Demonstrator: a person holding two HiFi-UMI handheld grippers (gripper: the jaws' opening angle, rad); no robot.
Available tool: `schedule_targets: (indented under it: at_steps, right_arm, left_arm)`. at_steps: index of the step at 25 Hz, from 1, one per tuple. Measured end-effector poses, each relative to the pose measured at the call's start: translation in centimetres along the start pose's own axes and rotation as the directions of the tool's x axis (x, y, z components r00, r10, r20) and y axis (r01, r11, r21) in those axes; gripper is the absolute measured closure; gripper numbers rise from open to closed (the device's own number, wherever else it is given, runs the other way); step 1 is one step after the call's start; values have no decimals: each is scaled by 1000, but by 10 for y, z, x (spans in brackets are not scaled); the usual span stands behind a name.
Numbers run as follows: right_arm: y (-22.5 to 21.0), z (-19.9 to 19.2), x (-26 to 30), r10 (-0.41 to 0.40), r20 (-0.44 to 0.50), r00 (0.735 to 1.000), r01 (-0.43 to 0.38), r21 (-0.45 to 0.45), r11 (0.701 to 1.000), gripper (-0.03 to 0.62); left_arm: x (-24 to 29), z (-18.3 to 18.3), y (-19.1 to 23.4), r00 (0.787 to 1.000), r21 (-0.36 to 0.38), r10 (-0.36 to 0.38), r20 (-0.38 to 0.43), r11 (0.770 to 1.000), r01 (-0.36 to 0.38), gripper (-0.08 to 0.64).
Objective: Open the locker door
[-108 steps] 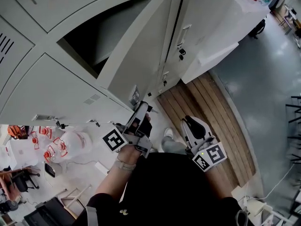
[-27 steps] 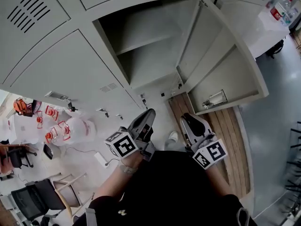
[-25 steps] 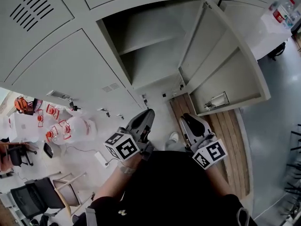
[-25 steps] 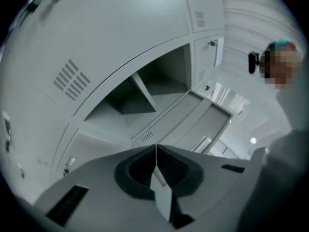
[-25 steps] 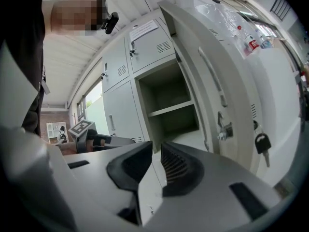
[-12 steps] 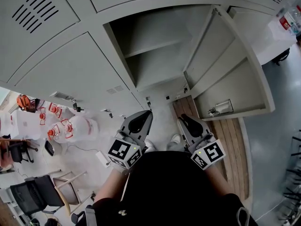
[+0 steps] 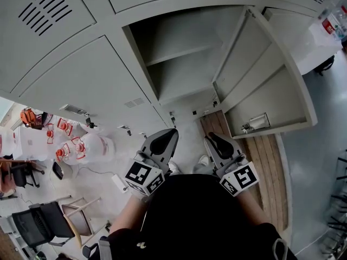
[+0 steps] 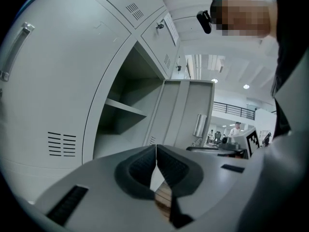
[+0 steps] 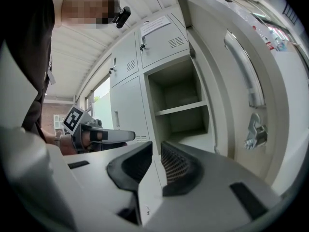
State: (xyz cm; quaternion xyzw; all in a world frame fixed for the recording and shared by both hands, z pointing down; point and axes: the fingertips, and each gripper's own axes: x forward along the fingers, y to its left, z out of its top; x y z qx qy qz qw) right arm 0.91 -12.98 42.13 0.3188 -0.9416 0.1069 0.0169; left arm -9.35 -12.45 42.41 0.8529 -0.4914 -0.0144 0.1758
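Now holding the left claw (image 7: 165,136) pressed together at the tips, with nothing pinched. Holding the right claw (image 7: 214,138) just beside it, pads a thin slit apart, likewise empty. Facing, ahead of and above both claws, the locker compartment (image 7: 184,77), gaping, with one shelf (image 7: 179,50) across it. Seeing the locker door (image 7: 271,99) swung wide out, up and to the right of the right claw, touched by neither claw, its handle (image 7: 255,122) showing. Standing by wooden planks (image 7: 265,161) below and right of the right claw.
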Motion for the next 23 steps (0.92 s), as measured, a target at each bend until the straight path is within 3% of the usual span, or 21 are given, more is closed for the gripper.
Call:
schedule_targets:
  at_steps: [10, 18, 23]
  right_arm:
    - [3, -2, -6, -3, 4, 1000, 3, 6, 1000, 526]
    - [2, -2, -12, -2, 4, 1000, 2, 9, 1000, 526]
    - [-2, -2, -15, -8, 7, 1000, 8, 10, 1000, 526]
  left_arm:
    - [-6, -2, -11, 1000, 6, -14, 8, 1000, 14, 535]
    - [-7, 1, -30, 995, -9, -104, 2, 994, 104, 538]
    - [-3, 1, -33, 996, 12, -90, -6, 996, 90, 538]
